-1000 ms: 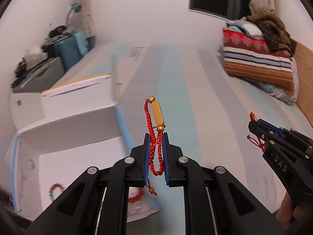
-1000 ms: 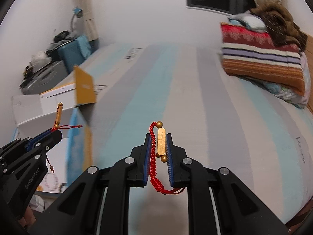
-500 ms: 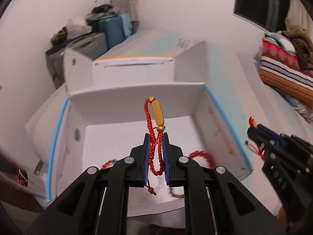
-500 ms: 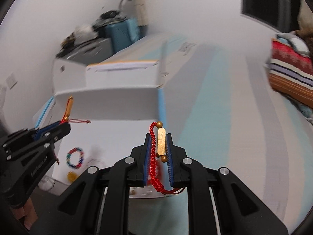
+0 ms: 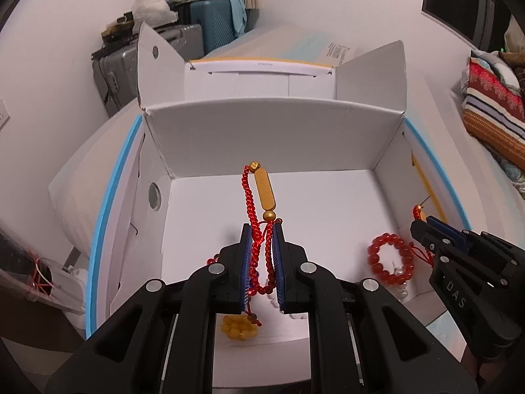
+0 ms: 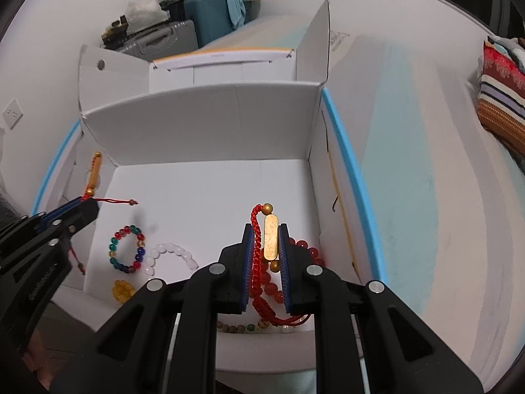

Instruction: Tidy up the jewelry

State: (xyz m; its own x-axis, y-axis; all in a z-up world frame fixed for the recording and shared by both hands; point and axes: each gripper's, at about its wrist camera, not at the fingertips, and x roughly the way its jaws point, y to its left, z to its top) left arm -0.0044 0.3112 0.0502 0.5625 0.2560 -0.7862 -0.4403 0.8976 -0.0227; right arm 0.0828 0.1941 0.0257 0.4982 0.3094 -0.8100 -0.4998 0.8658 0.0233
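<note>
Your left gripper (image 5: 262,256) and right gripper (image 6: 265,259) each clamp a red braided cord bracelet with gold bar (image 5: 259,216), (image 6: 267,246) in narrow jaws, bars lengthwise, directly above the white cardboard box (image 6: 203,124) floor.

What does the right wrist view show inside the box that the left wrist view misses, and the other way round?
Only the right wrist view shows the multicolored bead bracelet, the white bead bracelet and a wall socket.

Only the left wrist view shows a clear plastic bag lying outside the box.

Both show the white box, the yellow bead cluster and red bead bracelet in it, and each gripper, left gripper and right gripper, shut on a red cord bracelet with a gold bar.
</note>
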